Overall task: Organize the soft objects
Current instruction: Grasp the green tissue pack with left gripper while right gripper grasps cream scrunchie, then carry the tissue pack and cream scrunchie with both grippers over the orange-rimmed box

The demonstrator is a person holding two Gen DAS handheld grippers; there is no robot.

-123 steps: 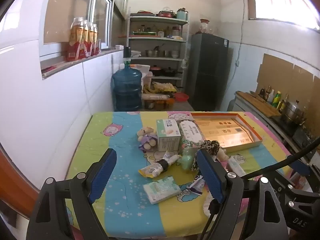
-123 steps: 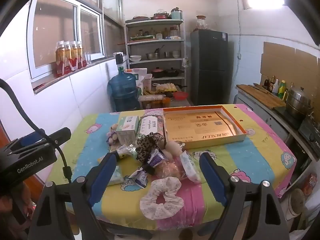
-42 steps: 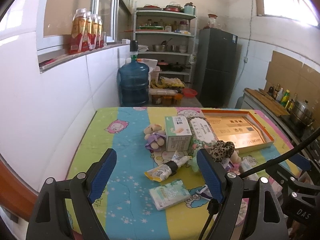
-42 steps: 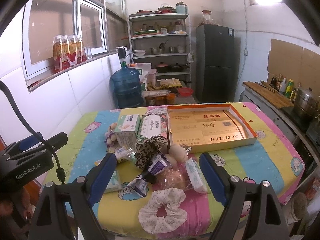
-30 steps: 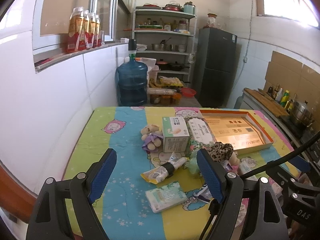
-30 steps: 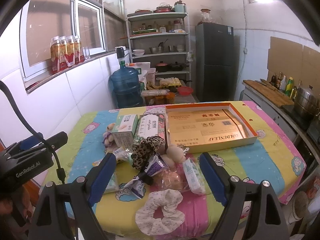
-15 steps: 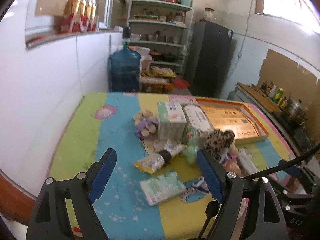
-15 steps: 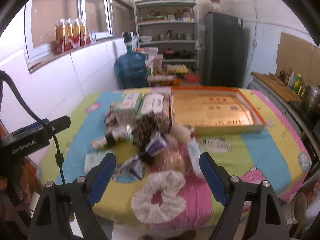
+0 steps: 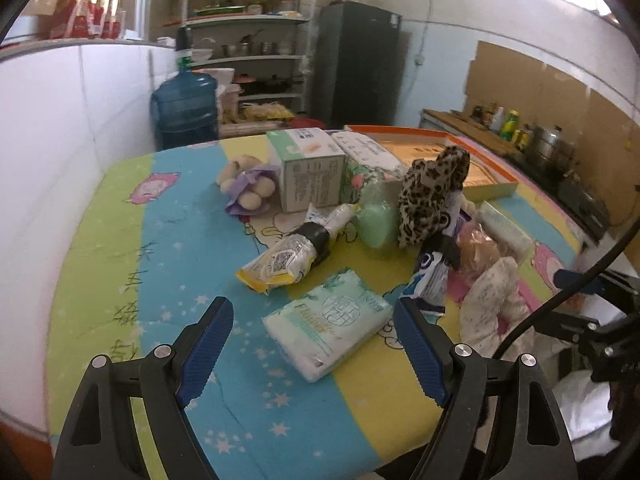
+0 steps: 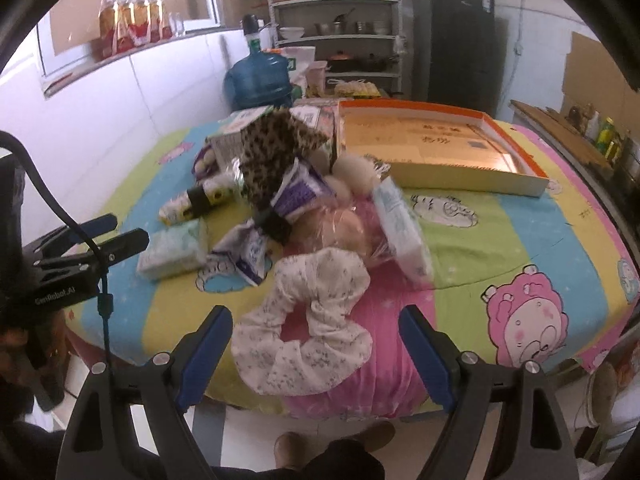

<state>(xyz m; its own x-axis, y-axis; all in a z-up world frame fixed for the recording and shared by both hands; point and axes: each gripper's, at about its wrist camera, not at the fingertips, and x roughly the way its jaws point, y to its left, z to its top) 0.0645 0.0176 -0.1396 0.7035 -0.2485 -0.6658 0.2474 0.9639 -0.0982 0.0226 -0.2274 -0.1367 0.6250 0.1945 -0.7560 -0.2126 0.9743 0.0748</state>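
Observation:
My left gripper (image 9: 314, 322) is open just short of a pale green tissue pack (image 9: 329, 323) on the colourful tablecloth. My right gripper (image 10: 316, 330) is open, its fingers on either side of a white floral scrunchie (image 10: 306, 314) near the table's front edge. Behind these lies a heap: a leopard-print scrunchie (image 10: 272, 150) (image 9: 430, 196), a small plush toy (image 9: 246, 188), a yellow pouch with a black band (image 9: 288, 258), a purple-white packet (image 10: 300, 194), a wrapped bun (image 10: 348, 232) and a long wet-wipe pack (image 10: 402, 232). An orange-rimmed flat box (image 10: 436, 142) lies open at the back right.
A green-white carton (image 9: 310, 168) and a floral tissue box (image 9: 364, 160) stand behind the heap. Beyond the table are a blue water jug (image 10: 258, 80), shelves (image 9: 248, 48) and a dark fridge (image 10: 454, 42). A person's shoes (image 10: 332, 446) show below the table edge.
Both grippers have dropped and come in toward the table. The tissue pack now sits right before the left fingers and the white scrunchie between the right fingers.

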